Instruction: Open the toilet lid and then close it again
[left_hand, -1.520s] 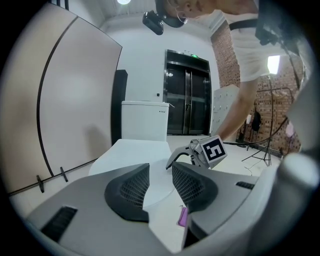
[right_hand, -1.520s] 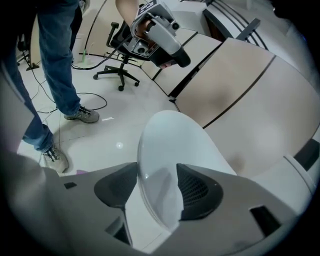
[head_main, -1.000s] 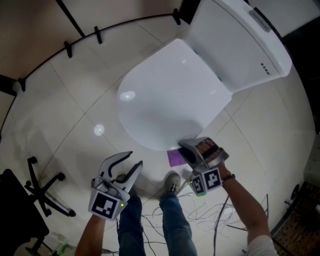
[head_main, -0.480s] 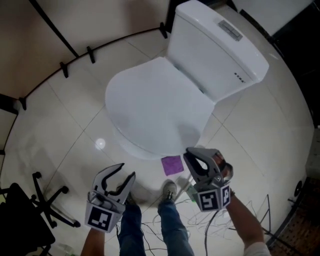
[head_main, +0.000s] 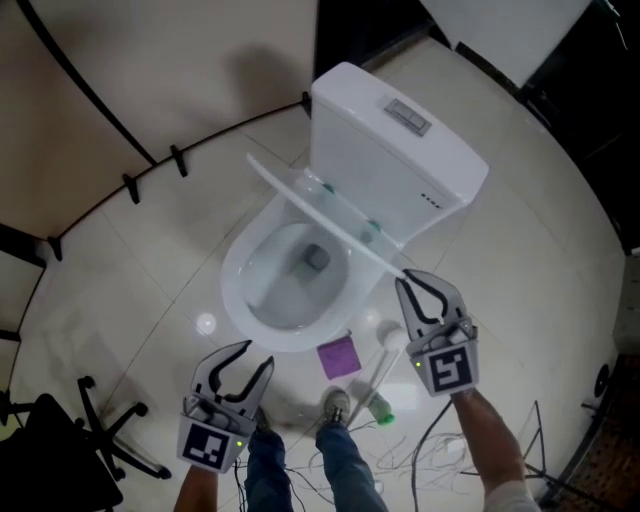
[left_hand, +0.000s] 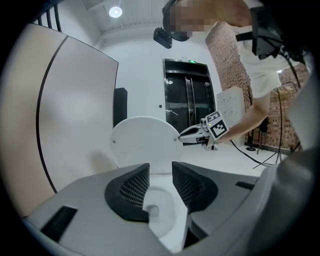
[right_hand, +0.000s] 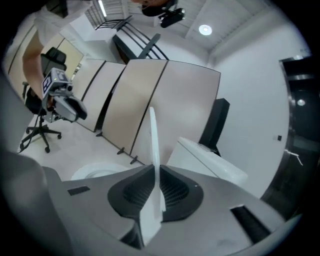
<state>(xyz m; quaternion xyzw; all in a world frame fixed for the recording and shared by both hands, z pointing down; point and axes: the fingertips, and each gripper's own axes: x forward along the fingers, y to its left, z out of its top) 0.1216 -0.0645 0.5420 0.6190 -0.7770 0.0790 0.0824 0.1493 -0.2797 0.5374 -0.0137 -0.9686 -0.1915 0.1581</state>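
Note:
The white toilet (head_main: 285, 290) stands with its bowl uncovered. Its lid (head_main: 325, 212) is lifted to about upright and shows edge-on in the head view. My right gripper (head_main: 424, 288) grips the lid's front edge; its jaws have just been closing, and the thin white lid (right_hand: 152, 145) now sits pinched between the pads (right_hand: 172, 192). My left gripper (head_main: 241, 363) hovers in front of the bowl, jaws apart with nothing between them. In the left gripper view, the raised lid (left_hand: 145, 142) and the right gripper (left_hand: 197, 136) lie ahead, beyond the left gripper (left_hand: 160, 182).
The cistern (head_main: 395, 150) stands behind the lid. A purple patch (head_main: 338, 357) and a brush-like thing with a green end (head_main: 378, 400) lie on the floor by the person's shoe (head_main: 338, 405). Cables trail at the right; an office chair (head_main: 100, 450) stands left. A footed partition (head_main: 150, 160) curves behind.
The lid went from lying flat on the bowl to standing raised. My right gripper rose with it, rolled and clamped onto its edge. My left gripper rose a little.

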